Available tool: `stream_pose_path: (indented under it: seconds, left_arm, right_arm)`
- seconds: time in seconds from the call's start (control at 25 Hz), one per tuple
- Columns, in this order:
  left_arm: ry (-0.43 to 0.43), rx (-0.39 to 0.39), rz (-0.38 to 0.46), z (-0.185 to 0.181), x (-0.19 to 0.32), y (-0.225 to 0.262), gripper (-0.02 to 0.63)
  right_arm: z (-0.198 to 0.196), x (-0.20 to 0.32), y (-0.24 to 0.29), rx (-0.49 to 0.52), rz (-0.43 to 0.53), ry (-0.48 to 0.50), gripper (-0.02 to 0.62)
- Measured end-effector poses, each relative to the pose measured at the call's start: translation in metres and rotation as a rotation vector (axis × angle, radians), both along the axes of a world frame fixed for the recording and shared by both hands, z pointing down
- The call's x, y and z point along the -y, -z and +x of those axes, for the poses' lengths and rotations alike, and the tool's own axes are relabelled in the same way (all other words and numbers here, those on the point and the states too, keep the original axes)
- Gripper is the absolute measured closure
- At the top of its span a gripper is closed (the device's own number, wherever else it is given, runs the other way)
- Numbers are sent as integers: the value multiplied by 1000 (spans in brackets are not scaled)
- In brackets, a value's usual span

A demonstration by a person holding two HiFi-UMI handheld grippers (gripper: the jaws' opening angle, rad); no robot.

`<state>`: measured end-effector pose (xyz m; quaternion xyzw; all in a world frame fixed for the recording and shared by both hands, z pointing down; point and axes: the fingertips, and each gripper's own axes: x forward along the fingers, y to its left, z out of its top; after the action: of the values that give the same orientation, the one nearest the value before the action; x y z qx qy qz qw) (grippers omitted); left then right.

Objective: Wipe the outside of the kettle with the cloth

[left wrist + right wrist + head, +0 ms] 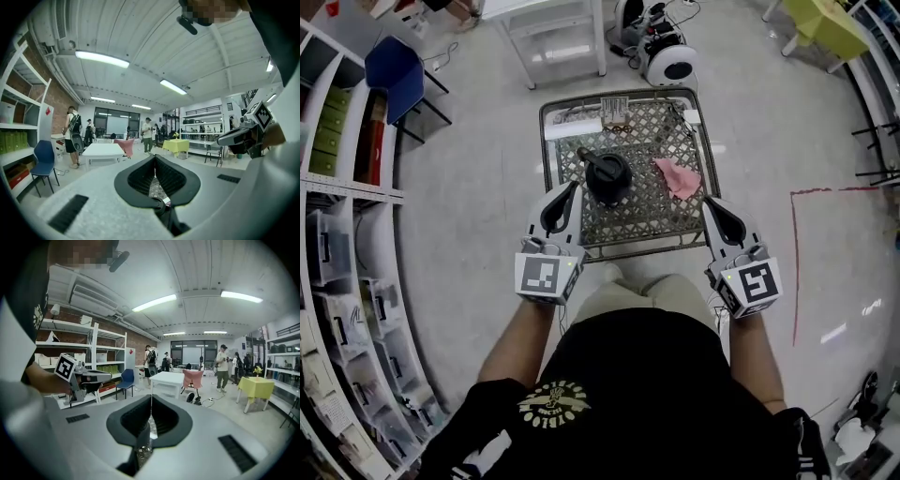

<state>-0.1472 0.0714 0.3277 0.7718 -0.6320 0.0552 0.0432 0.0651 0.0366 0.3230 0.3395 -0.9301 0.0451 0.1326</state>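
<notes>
- the left claw (573,187) is clenched with nothing in it; in the left gripper view its jaws meet in a thin seam.
- the right claw (710,201) is clenched and empty too, its pads pressed together.
- both claws hang at the near edge of the surface (637,246), one at each front corner, pointing nearly level across it. this looks like a ready stance ahead of any pick-up.
- the kettle (607,176) stands upright near the middle of the surface, just ahead of the left claw, so that side seems suited to steadying it.
- the cloth (678,177) lies crumpled to the right of the kettle, apart from it and nearer the right claw, which could reach it most easily. no wiping has begun, judging by where the cloth lies.
- the surface is a small square one with a metal rim and a woven patterned top; a few small items sit at its far edge, too small to name.
- around it is pale floor, with shelves (342,281) on the left, a blue chair (397,67), a white table (551,23) beyond, and a red line (795,253) on the floor to the right.
- the gripper views show a large room with strip lights and people standing far off.
</notes>
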Motion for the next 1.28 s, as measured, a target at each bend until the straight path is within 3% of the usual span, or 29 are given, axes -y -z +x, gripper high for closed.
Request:
stream_pose_path:
  seconds: [0.44, 0.72, 1.28]
  left_arm:
    - [-23, 24, -69, 14, 49, -31, 597]
    - [31, 36, -205, 10, 81, -79, 597]
    - [78, 21, -287, 7, 140, -153, 597]
  right_arm:
    - [14, 45, -25, -10, -55, -30, 583]
    - [-8, 82, -57, -30, -120, 58, 583]
    - [-18, 138, -118, -110, -207, 150, 583]
